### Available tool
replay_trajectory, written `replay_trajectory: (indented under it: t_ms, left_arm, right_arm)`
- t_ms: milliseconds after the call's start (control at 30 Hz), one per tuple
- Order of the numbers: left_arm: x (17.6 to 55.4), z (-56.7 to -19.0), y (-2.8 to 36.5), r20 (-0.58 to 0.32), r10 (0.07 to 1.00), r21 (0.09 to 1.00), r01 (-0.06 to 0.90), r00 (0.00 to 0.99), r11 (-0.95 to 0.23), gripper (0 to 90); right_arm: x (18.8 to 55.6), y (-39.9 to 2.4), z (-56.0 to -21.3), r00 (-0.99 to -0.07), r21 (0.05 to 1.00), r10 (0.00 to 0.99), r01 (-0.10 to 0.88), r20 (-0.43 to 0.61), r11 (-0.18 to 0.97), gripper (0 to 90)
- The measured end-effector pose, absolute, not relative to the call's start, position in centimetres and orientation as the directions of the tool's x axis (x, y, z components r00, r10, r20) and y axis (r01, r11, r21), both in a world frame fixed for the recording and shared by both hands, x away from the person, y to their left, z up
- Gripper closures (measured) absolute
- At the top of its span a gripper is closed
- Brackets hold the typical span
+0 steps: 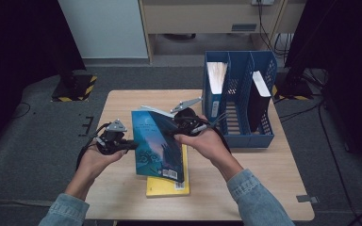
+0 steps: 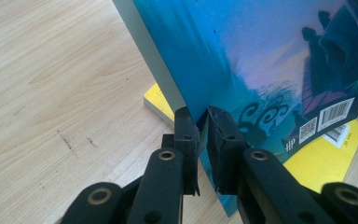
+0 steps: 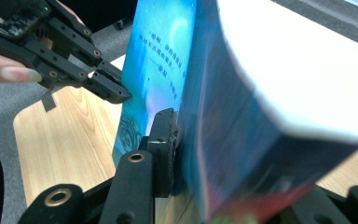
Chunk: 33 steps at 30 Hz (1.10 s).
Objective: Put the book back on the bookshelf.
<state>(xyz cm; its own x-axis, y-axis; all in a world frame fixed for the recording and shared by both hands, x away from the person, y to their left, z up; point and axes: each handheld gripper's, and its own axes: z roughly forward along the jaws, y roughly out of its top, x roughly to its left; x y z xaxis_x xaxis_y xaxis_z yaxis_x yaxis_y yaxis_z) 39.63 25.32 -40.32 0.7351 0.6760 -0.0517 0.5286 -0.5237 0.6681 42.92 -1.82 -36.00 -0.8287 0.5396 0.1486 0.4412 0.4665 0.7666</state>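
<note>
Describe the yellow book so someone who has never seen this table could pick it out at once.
Start at the wooden table and find the blue book held up between the two grippers. Directly beneath it, lying flat near the table's front edge, is the yellow book. It is the one yellow, flat-lying book; the others stand in the blue file rack.

In the high view both forearms enter from the bottom of the frame, each in a denim sleeve point(image 1: 257, 195), and they reach toward the middle of the picture. The left hand point(image 1: 96, 160) sits left of centre, palm turned upward, and it carries the left gripper point(image 1: 131, 146), which points to the right. Its jaws stand almost closed, with only a thin edge pinched between them. The right hand point(image 1: 207, 141) is just right of centre and holds the right gripper point(image 1: 172, 132), which points to the left. Its jaws are spread wide and clamped on a thick block.
</note>
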Motion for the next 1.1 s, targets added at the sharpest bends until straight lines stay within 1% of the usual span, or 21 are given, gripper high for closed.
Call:
replay_trajectory:
  t_ms: [267, 433, 1100]
  left_arm:
    - [39.7, -39.9, 25.4, -0.037, 0.683, 0.67, 0.526, 0.729, -0.524, 82.4]
    - [40.0, -39.7, 25.4, -0.027, 0.69, 0.669, 0.526, 0.723, -0.525, 82.4]
    - [41.3, -39.5, 25.5, -0.022, 0.699, 0.667, 0.532, 0.715, -0.523, 82.4]
  right_arm:
    - [42.9, -1.6, -35.2, -0.837, 0.771, 0.533, 0.418, 0.122, 0.48, 70.4]
    - [43.2, -1.4, -34.9, -0.836, 0.776, 0.534, 0.418, 0.125, 0.472, 71.3]
    - [44.1, -1.1, -34.4, -0.836, 0.779, 0.536, 0.41, 0.114, 0.474, 71.7]
